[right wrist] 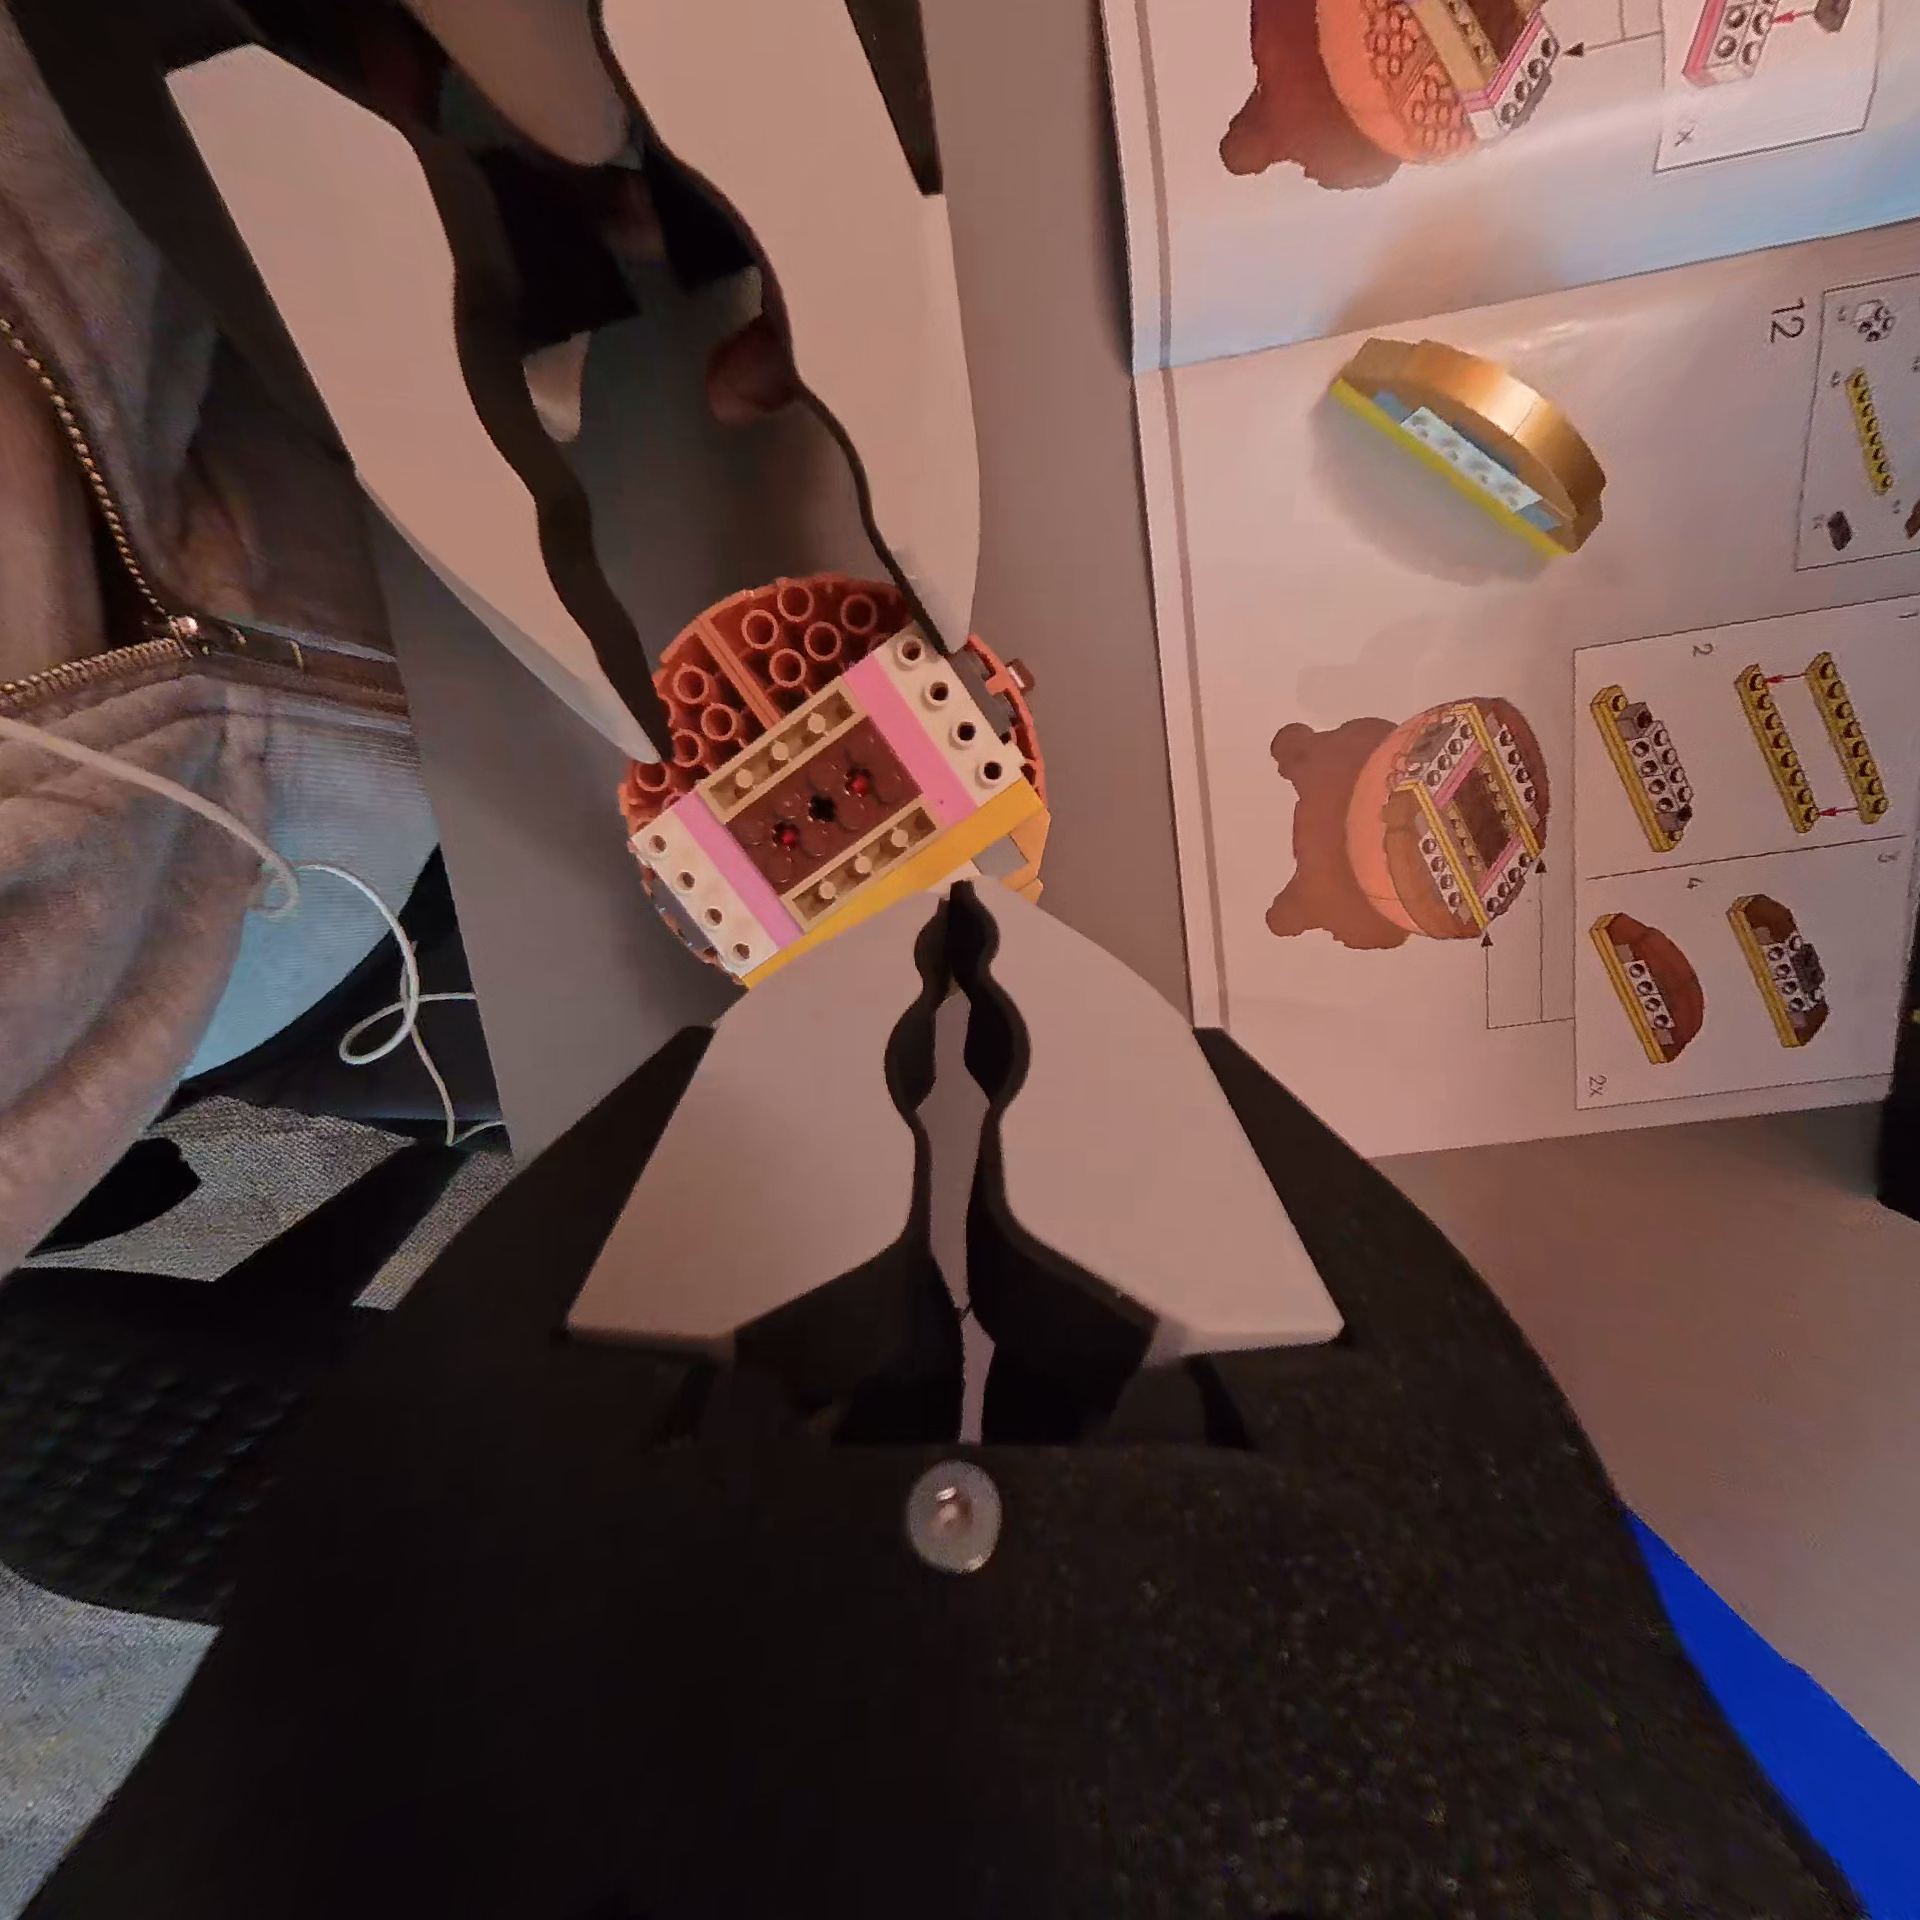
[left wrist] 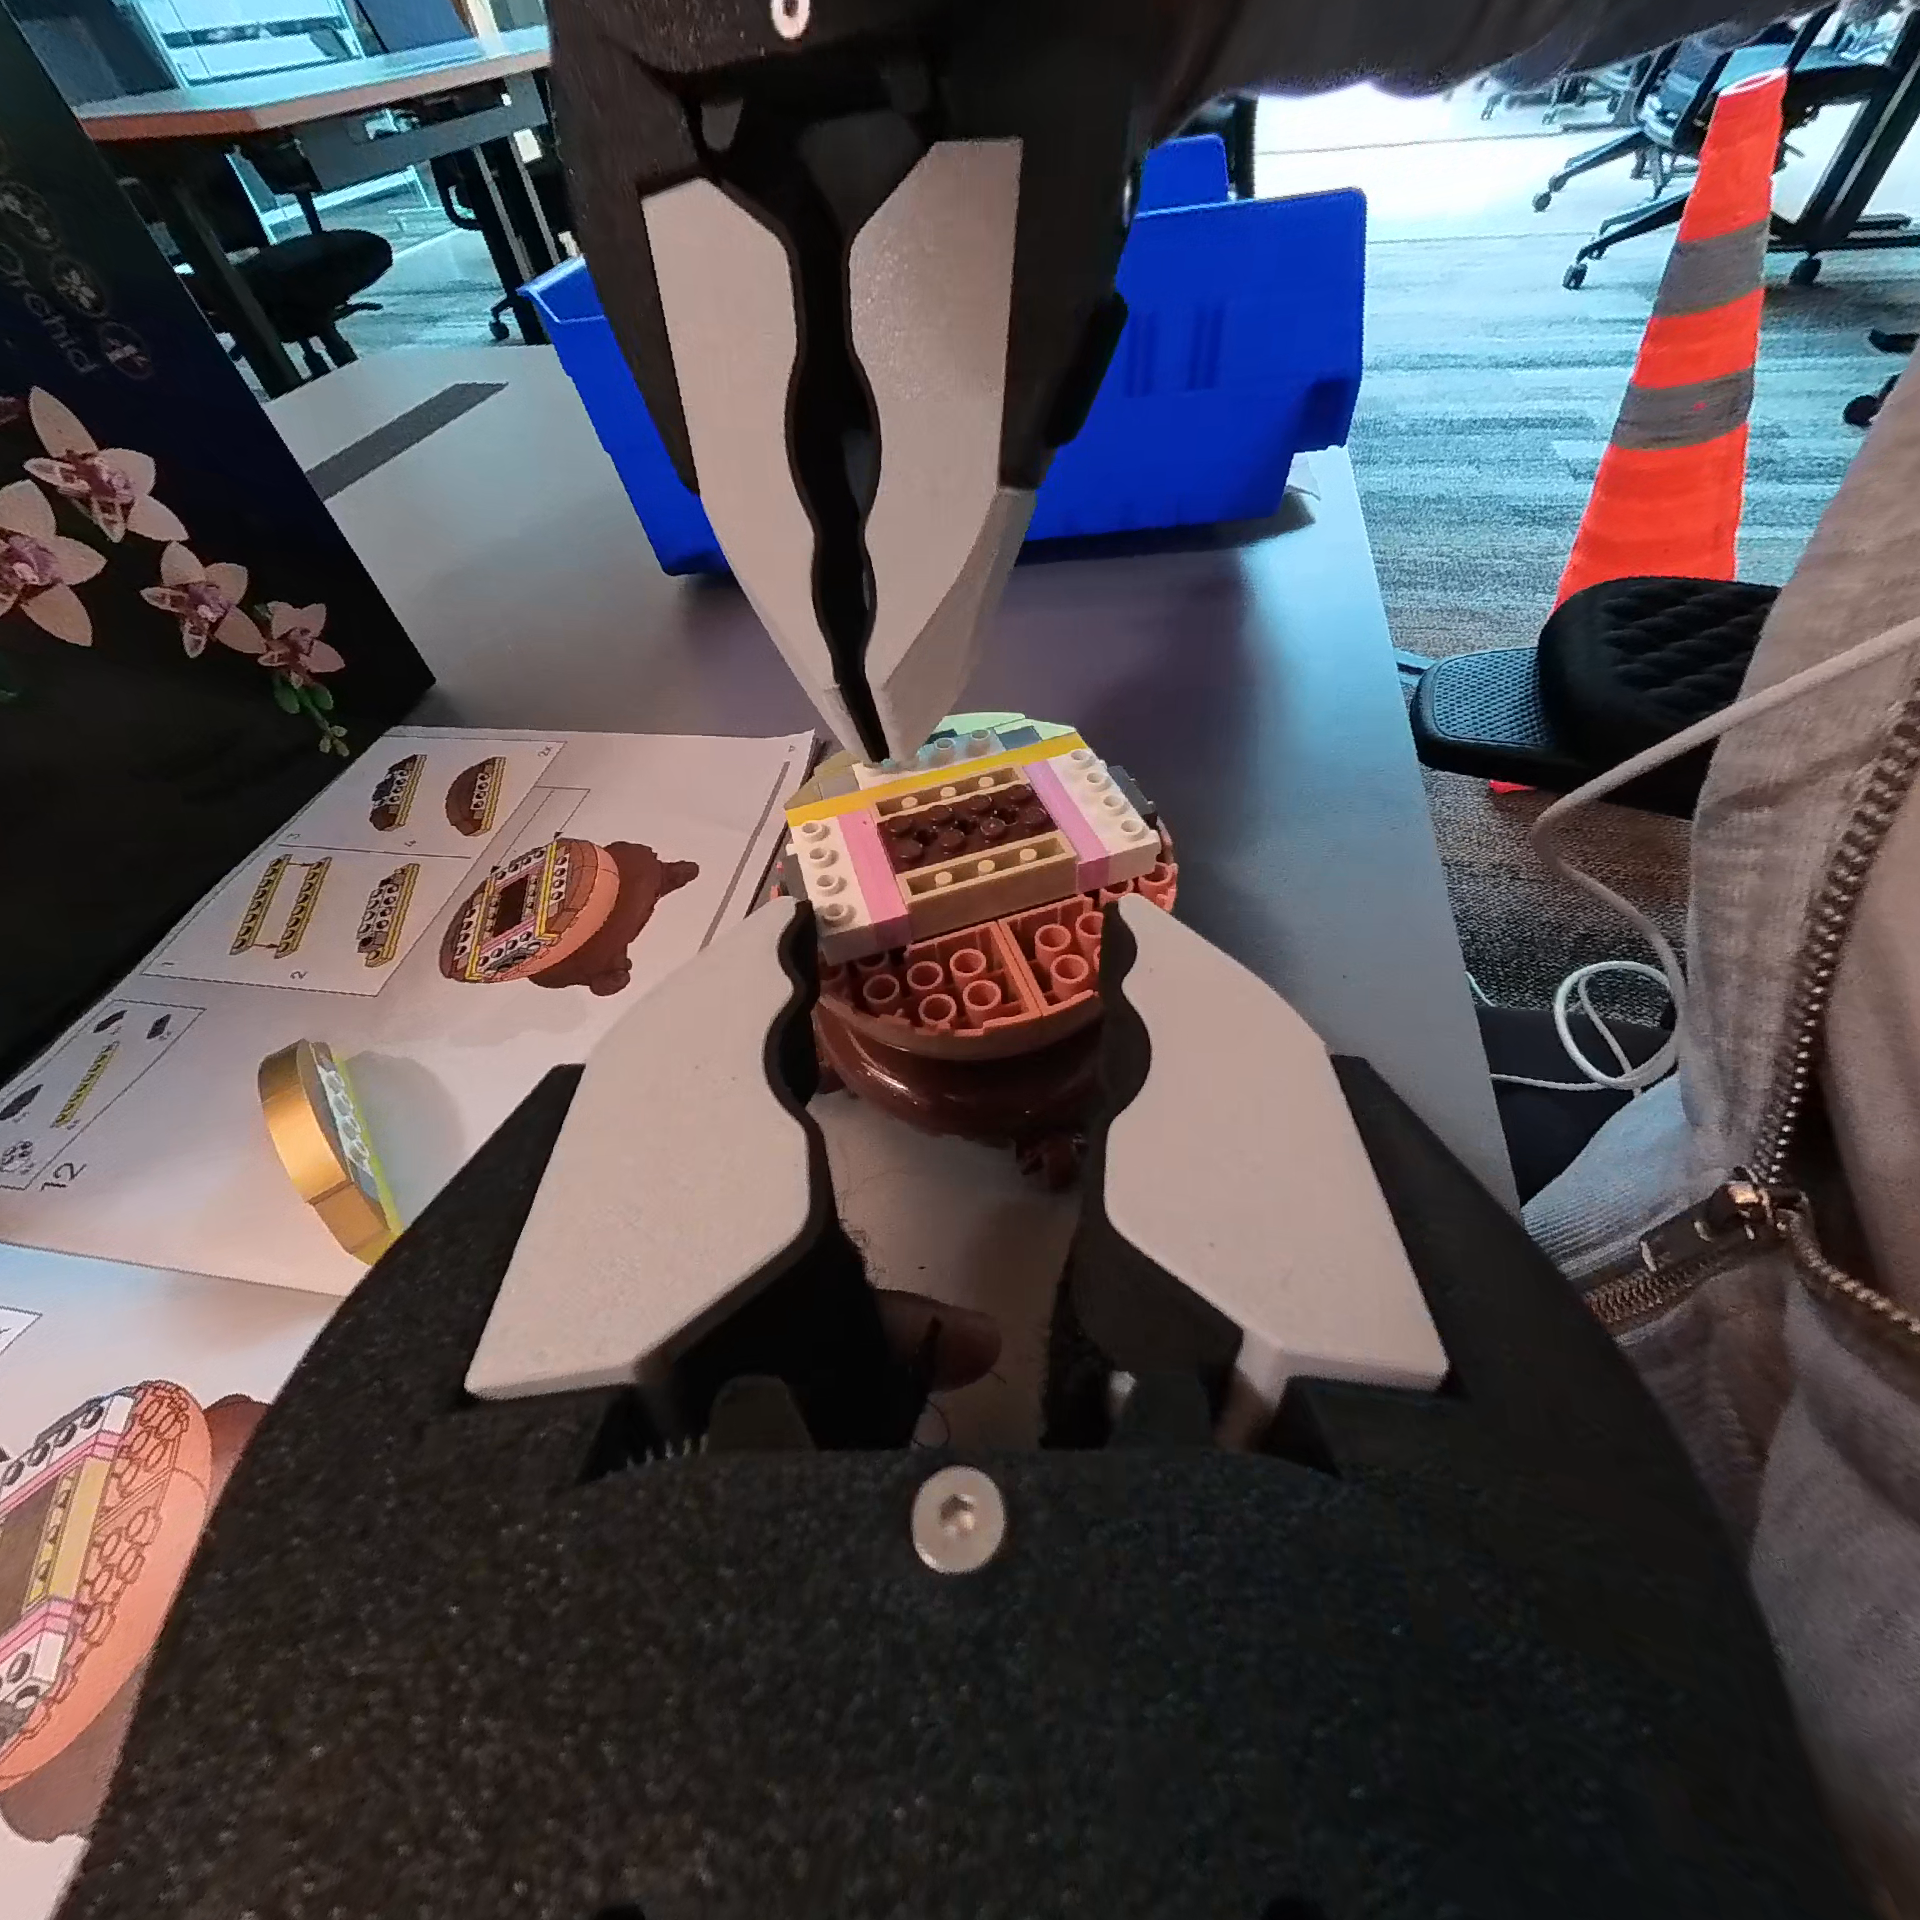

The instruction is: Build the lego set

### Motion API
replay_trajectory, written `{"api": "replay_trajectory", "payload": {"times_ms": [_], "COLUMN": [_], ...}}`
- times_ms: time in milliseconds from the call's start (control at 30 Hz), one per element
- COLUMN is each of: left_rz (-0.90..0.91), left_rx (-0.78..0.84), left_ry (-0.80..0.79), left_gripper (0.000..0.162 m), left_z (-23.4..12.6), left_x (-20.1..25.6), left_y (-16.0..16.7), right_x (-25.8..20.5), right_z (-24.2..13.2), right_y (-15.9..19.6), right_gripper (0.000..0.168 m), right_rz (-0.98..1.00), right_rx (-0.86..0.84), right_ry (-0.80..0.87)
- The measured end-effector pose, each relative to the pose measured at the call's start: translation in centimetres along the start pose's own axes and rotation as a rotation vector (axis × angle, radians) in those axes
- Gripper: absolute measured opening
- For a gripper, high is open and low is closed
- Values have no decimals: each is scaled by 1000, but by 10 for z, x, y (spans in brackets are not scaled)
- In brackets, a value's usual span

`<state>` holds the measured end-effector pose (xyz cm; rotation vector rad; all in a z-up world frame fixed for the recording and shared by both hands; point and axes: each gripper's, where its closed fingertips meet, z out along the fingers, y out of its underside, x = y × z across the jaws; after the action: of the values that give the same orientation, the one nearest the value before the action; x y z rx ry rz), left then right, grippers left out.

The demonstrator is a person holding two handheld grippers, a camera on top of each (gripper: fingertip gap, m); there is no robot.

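Frame centre: round model (left wrist: 971, 894) on table (left wrist: 540, 561), gripped at sides by left gripper (left wrist: 956, 940). Right gripper (left wrist: 873, 740), clenched, presses its far edge. Step: seating rim piece. Next, likely fetch segment (left wrist: 332, 1148) lying on booklet (left wrist: 499, 831), lower left.

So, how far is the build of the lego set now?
Done: the round pot stands on its brown base with the yellow, pink and white frame on top. In hand: the left gripper is around the pot's sides, and the right gripper, closed, presses at the yellow edge. Left: the gold half-round piece lies unattached on the instruction booklet, and no flowers shown on the box are built.
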<state>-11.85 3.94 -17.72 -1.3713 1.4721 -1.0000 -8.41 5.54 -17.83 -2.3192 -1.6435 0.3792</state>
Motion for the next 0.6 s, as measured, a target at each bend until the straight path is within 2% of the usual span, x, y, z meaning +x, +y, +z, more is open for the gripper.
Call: {"api": "replay_trajectory", "payload": {"times_ms": [300, 533, 600], "left_rz": [-4, -2, 4], "left_rx": [-2, -20, -34], "left_ry": [4, 7, 11], "left_gripper": [51, 51, 51], "left_z": [-1, -1, -2], "left_x": [0, 0, 0], "left_y": [1, 1, 1], "right_x": [-1, 1, -2], "right_z": [0, -1, -4], "right_y": [0, -2, -7], "right_gripper": [0, 0, 15], "right_rz": [-5, 53, 135], "right_rx": [-33, 39, 122], "right_ry": [42, 55, 2]}}
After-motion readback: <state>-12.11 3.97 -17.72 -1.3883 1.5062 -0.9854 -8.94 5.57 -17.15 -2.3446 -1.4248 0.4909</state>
